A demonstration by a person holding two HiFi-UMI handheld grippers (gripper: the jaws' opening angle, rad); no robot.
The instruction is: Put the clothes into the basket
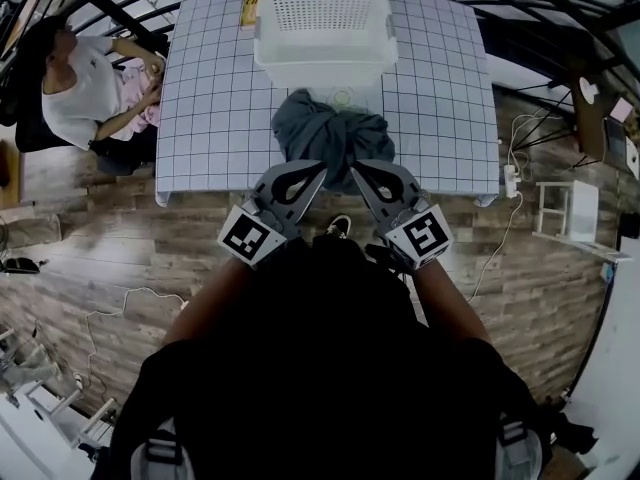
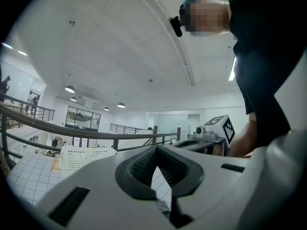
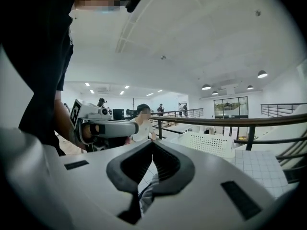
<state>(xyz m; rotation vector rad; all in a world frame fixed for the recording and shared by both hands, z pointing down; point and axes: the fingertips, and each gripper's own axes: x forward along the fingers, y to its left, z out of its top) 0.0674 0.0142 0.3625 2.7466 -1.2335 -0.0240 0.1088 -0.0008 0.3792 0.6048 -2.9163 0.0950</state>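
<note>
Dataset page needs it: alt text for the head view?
A crumpled grey garment lies on a white gridded table, just in front of a white perforated plastic basket. The left gripper and right gripper, both shut, point at the garment from the near edge.

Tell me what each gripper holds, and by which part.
Nothing is held. The left gripper and right gripper both have jaws shut with nothing between them; the grey clothes lie loose on the table.

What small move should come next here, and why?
Probably open both jaws: the left gripper and right gripper sit shut, apparently empty, at the near edge of the grey clothes, which lie on the table short of the basket.
</note>
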